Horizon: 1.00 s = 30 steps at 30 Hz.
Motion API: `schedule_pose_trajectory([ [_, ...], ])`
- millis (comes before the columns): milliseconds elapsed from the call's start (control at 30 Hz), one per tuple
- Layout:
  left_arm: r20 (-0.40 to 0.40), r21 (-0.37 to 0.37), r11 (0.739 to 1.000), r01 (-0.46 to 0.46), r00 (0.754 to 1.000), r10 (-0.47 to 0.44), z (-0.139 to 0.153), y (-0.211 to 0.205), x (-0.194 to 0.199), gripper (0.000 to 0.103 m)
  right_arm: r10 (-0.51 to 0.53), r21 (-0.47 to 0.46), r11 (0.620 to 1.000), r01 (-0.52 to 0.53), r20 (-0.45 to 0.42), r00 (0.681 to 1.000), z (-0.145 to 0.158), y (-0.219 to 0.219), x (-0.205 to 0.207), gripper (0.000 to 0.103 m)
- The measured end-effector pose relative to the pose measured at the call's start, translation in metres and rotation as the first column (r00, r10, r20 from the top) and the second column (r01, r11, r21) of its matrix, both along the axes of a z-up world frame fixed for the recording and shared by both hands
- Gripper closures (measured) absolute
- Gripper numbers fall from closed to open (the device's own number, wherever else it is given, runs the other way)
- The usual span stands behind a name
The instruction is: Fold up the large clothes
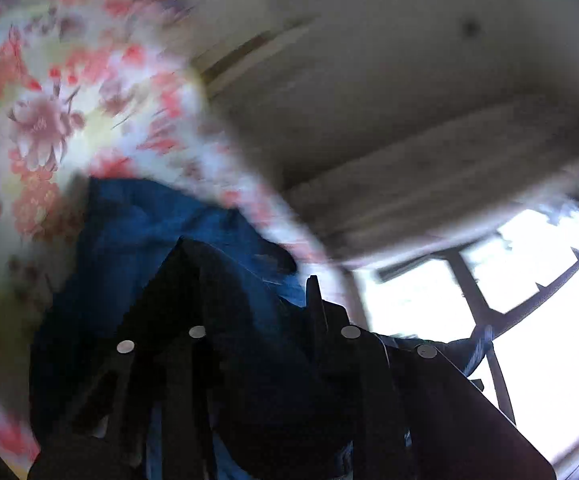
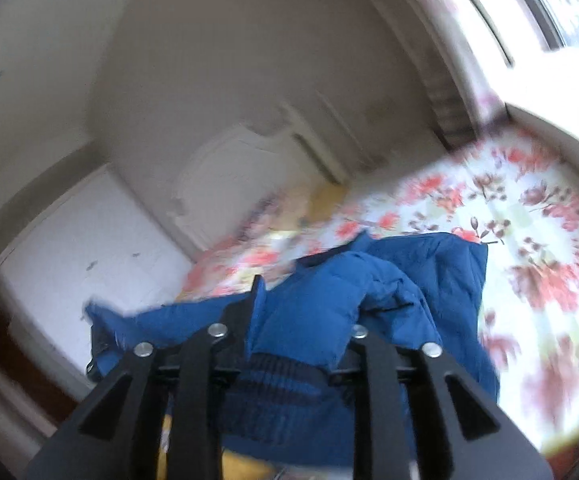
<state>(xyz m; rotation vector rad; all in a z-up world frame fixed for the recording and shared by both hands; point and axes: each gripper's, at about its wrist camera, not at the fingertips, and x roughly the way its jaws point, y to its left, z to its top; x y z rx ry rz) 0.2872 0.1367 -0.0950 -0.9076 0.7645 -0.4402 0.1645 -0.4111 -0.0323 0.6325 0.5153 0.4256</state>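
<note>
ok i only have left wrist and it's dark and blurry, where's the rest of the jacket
Observer: In the right wrist view the jacket is bunched up, not flat, and its far part lies on the floral sheet.
Operator: is right gripper on it
Observer: The ribbed hem sits between the fingers of the right gripper. I can't tell whether they pinch it.
Operator: anything under it
Observer: Something yellow shows just below the hem.
</note>
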Motion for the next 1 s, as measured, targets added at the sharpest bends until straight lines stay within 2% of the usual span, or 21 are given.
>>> schedule_pose_trajectory([
  [33,-0.091,0.022,1.0,-0.018,0.996,0.02,-0.013,-0.001,0.023,0.085,-0.007,0.044,0.999,0.011,-0.084,0.996,-0.017,-0.007,0.042,0.055],
  [67,-0.178,0.03,0.999,-0.022,0.984,0.027,-0.026,0.0,0.043,0.078,-0.016,0.091,0.995,0.029,-0.135,0.991,-0.031,-0.012,0.064,0.035],
  [100,-0.226,0.014,1.0,-0.019,0.974,0.021,-0.035,0.004,0.054,0.074,-0.024,0.174,0.983,0.052,-0.159,0.987,-0.048,-0.023,0.084,0.026],
  [133,-0.229,-0.012,1.0,-0.011,0.973,0.008,-0.041,0.008,0.061,0.064,-0.027,0.22,0.974,0.057,-0.135,0.991,-0.056,-0.03,0.089,0.022],
  [167,-0.213,-0.025,1.0,0.0,0.977,-0.005,-0.043,0.011,0.064,0.044,-0.034,0.248,0.967,0.058,-0.1,0.994,-0.062,-0.036,0.094,0.021],
  [233,-0.138,-0.02,0.999,0.043,0.989,-0.046,-0.034,0.018,0.072,0.023,-0.051,0.23,0.971,0.062,-0.054,0.997,-0.069,-0.047,0.098,0.021],
  [333,-0.043,-0.011,0.997,0.075,0.996,-0.075,-0.008,0.033,0.078,0.023,-0.074,0.104,0.991,0.081,-0.076,0.994,-0.072,-0.057,0.104,0.021],
  [433,0.027,0.17,0.985,0.02,0.999,-0.025,0.015,0.041,0.078,0.015,-0.067,-0.062,0.996,0.061,-0.11,0.992,-0.076,-0.056,0.115,0.021],
  [533,0.013,0.282,0.953,0.111,0.993,-0.119,0.011,0.027,0.088,0.015,-0.028,-0.162,0.987,0.006,-0.133,0.991,-0.082,-0.05,0.124,0.021],
  [600,-0.034,0.346,0.92,0.186,0.982,-0.186,-0.003,0.014,0.097,0.015,0.001,-0.21,0.977,-0.033,-0.149,0.989,-0.086,-0.045,0.136,0.021],
  [700,-0.095,0.384,0.879,0.282,0.959,-0.266,-0.026,-0.005,0.106,0.015,0.032,-0.293,0.952,-0.086,-0.186,0.982,-0.095,-0.038,0.156,0.022],
  [800,-0.126,0.391,0.861,0.326,0.945,-0.301,-0.039,-0.019,0.124,0.015,0.058,-0.314,0.941,-0.125,-0.215,0.975,-0.104,-0.037,0.174,0.022],
  [933,-0.173,0.374,0.854,0.362,0.932,-0.319,-0.049,-0.027,0.147,0.015,0.081,-0.297,0.943,-0.152,-0.241,0.967,-0.112,-0.038,0.185,0.022],
  [1000,-0.175,0.359,0.855,0.375,0.927,-0.333,-0.053,-0.031,0.154,0.022,0.096,-0.282,0.945,-0.168,-0.253,0.963,-0.12,-0.038,0.19,0.024],
])
